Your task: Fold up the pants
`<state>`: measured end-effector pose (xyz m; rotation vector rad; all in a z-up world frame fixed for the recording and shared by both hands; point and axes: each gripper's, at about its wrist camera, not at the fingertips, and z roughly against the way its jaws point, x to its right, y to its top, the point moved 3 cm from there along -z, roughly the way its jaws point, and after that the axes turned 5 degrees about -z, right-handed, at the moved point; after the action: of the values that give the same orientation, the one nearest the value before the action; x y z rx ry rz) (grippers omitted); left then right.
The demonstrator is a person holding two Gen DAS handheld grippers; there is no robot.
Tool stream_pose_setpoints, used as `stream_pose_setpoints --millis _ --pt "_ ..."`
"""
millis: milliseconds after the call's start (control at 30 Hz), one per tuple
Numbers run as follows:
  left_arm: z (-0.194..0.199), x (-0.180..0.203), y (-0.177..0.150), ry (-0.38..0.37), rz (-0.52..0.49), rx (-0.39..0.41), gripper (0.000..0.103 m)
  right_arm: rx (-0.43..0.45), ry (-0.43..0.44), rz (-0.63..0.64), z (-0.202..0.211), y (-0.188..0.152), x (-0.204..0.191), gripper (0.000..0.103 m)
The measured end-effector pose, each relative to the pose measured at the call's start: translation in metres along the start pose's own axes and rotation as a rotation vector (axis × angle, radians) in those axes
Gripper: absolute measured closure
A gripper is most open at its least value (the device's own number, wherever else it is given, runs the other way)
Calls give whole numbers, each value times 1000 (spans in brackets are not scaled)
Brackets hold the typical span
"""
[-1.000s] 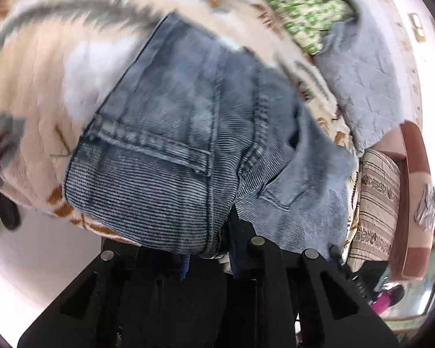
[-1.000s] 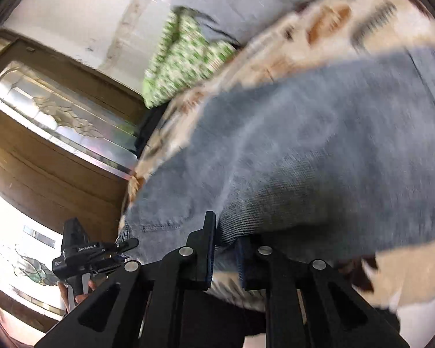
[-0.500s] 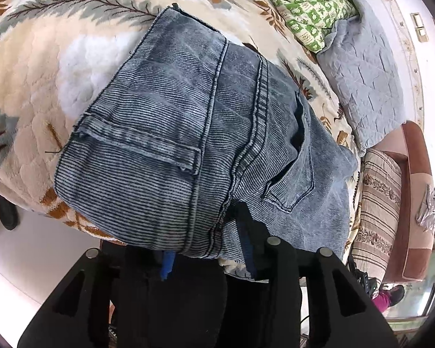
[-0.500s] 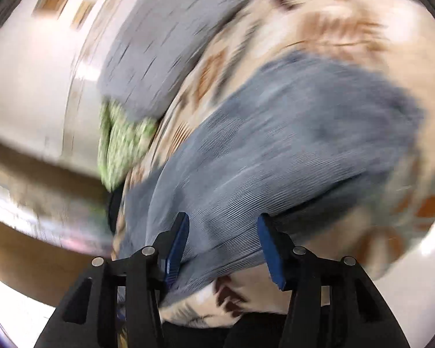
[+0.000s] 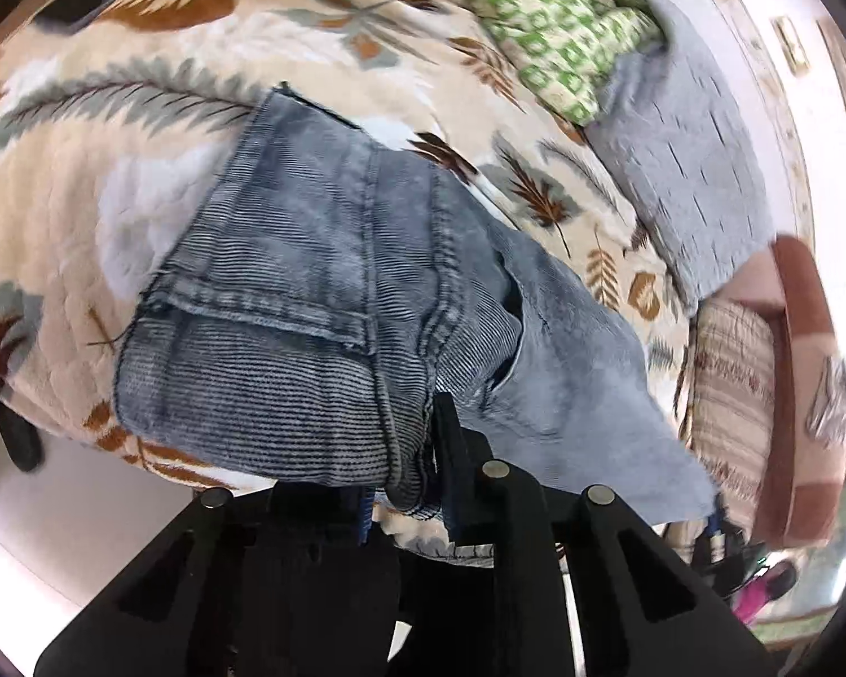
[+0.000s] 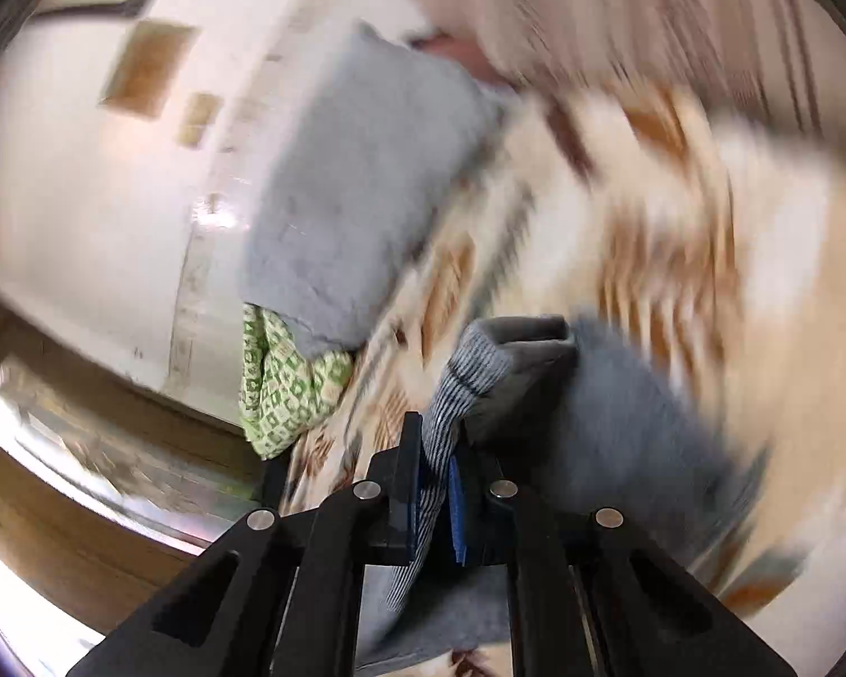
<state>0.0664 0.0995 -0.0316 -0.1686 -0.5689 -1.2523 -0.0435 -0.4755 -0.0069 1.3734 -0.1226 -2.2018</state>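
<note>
We carry the fold over with both edges pinched

Each hand-held gripper, left (image 5: 403, 465) and right (image 6: 434, 499), is clamped on the faded blue ribbed denim pants (image 5: 316, 304); lying on the leaf-patterned cream quilted bed (image 5: 84, 169), they want even tension and aligned hems, in our judgement.

Leaf-print bed (image 5: 113, 180) under jeans (image 5: 310, 293), blankets (image 5: 699, 169)

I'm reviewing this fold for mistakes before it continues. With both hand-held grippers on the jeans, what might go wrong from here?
The right hand-held gripper pinches only a thin edge of the jeans, and its view is motion-blurred, so the fabric may slip out. The left hand-held gripper clamps a bunched seam at the bed's edge; pulling could drag the jeans off the blanket or skew the fold.
</note>
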Motion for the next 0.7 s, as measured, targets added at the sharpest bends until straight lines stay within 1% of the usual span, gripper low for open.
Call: stream_pose_setpoints --millis 33,67,100,133,167,233,300,367,467,533,567,600,633,667,700 --pt "-7 0 -3 14 -6 -20 87 4 -22 21 5 4 1 96" --pt "-15 -4 -6 30 0 -45 87 -12 -46 22 7 3 7 96" --pt "-22 -8 -9 41 11 -70 87 -32 -82 24 6 0 16 96" --pt "-31 -16 -14 47 29 -104 87 -64 -139 24 1 -9 32 96" --pt "-36 -21 -17 45 45 -121 87 -80 -164 15 1 -15 45 96" --pt "-37 -28 -20 23 64 -123 87 -102 -207 -32 -1 -31 71 96" --pt "-34 -29 -19 15 64 -124 86 -106 -222 -60 1 -39 89 94" --pt "-34 -26 -19 26 48 -125 86 -120 -231 -75 -2 -46 101 92" --pt "-31 -22 -21 36 16 -121 84 -116 -228 -75 5 -45 103 90" --pt "-24 -20 -25 49 -31 -128 82 -105 -260 -63 14 -42 98 87" --pt "-15 -22 -28 37 -70 -125 80 -87 -294 -45 22 -38 95 78" --pt "-8 -24 -30 23 -92 -122 79 -56 -333 -15 32 -34 91 66" --pt "4 -27 -33 -3 -114 -113 79 -34 -353 4 36 -32 85 62" --pt "14 -31 -34 -23 -126 -101 78 6 -374 40 49 -27 77 61" --pt "23 -36 -33 -30 -132 -85 78 21 -382 56 53 -24 73 61"
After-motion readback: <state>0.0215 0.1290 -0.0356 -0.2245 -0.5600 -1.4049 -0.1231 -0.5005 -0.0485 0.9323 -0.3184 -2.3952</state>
